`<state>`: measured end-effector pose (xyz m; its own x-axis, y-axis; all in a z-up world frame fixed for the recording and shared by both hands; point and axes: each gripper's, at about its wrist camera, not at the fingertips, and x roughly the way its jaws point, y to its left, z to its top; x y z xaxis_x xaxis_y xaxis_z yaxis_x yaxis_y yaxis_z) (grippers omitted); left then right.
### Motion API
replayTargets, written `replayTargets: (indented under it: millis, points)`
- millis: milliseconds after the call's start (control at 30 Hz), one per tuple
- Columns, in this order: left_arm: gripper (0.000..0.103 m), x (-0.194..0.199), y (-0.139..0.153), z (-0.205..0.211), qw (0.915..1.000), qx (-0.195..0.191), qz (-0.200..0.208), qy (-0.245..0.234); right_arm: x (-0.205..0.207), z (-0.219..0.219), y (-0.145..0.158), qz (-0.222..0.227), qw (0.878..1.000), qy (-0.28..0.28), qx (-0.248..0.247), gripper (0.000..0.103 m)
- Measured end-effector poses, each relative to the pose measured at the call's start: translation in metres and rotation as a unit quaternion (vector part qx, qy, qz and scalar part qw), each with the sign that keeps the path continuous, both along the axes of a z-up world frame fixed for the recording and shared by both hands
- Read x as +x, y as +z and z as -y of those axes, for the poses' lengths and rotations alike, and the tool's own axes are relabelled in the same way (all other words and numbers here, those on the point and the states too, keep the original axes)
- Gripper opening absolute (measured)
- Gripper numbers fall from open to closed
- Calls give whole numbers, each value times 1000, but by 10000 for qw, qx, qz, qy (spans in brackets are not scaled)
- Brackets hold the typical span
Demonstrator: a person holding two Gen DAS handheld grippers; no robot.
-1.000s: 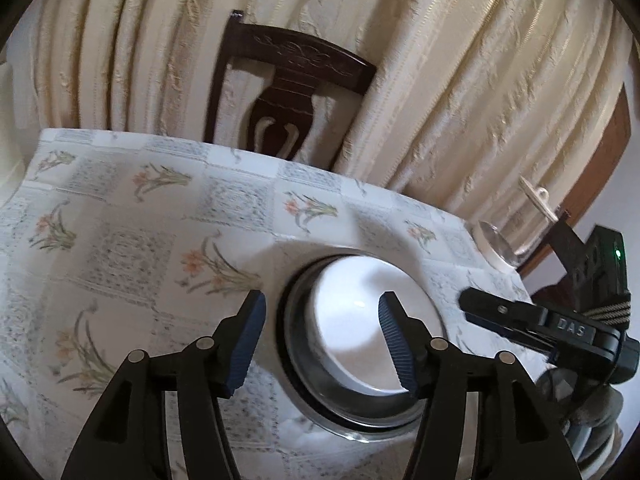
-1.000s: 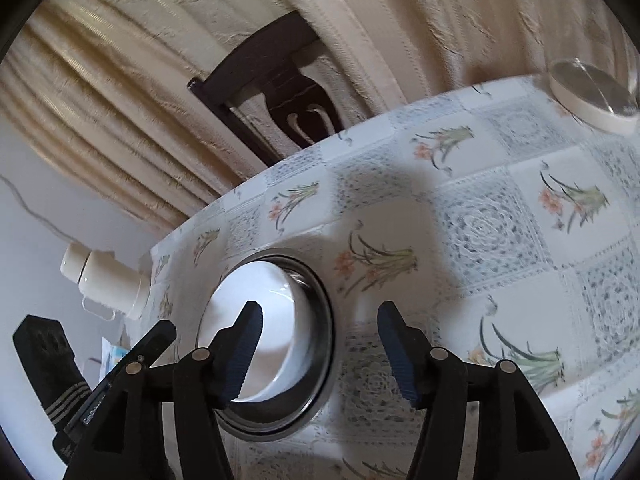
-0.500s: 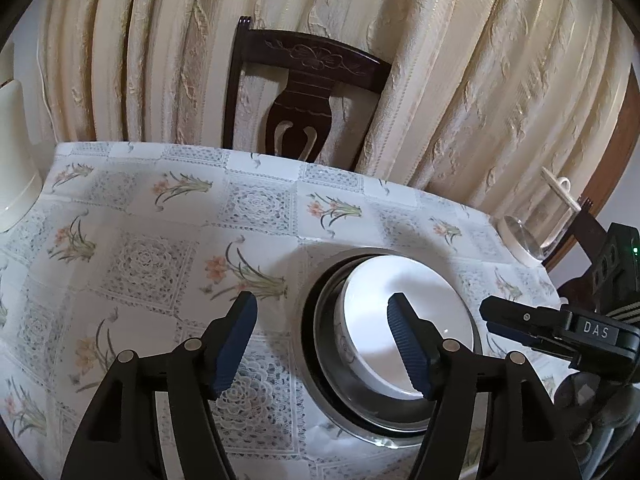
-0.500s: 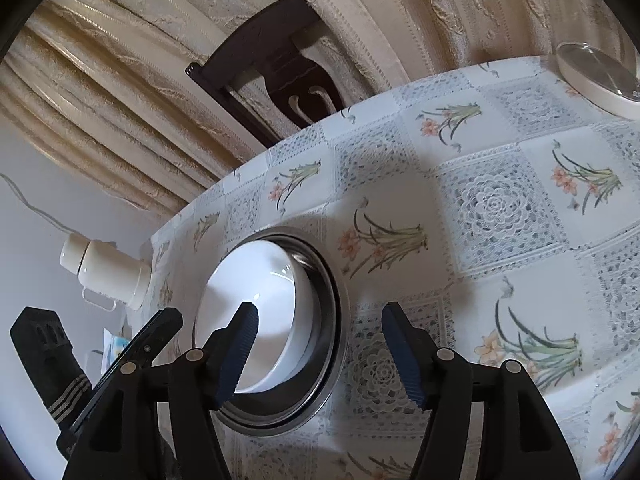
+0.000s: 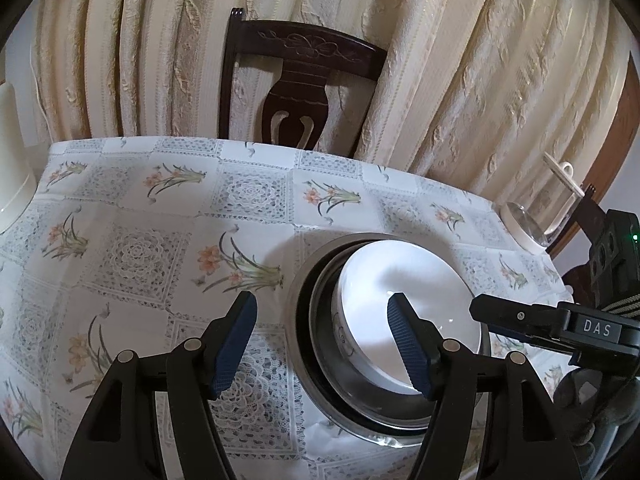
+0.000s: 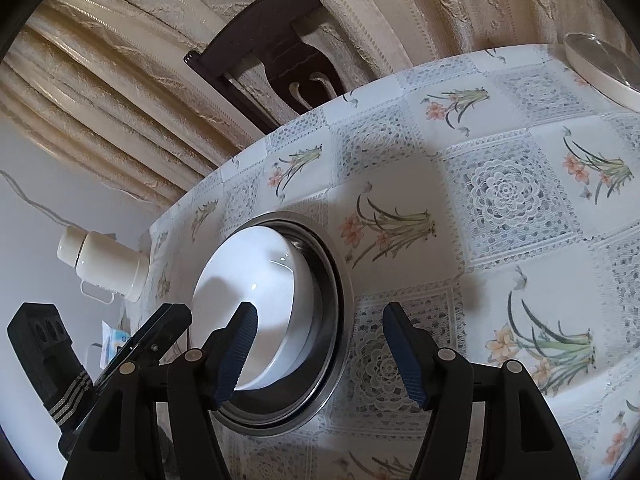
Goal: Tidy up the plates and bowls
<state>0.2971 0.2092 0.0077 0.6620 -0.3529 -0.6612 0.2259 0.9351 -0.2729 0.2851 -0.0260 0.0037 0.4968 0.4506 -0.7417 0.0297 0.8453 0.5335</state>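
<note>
A white bowl sits nested inside a wider steel bowl on the floral tablecloth. My left gripper hovers open above the stack's left rim, nothing between its fingers. My right gripper is open too, over the stack's right rim, holding nothing. In the left wrist view the right gripper's black body shows at the right. The left gripper's body appears at the lower left of the right wrist view.
A dark wooden chair stands behind the table against cream curtains. A glass jug with a white lid sits near the right edge. A white flask and a white vessel stand at the left.
Both grippers have drawn back and risen from the nested bowls, so more of the table and chair shows. The bowls have not moved.
</note>
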Motion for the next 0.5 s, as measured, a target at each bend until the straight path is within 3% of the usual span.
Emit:
replayTargets:
  millis: [500]
  points:
    - [69, 5, -9, 4, 9998, 7, -159, -132, 4, -8, -7, -146, 9997, 190, -31, 69]
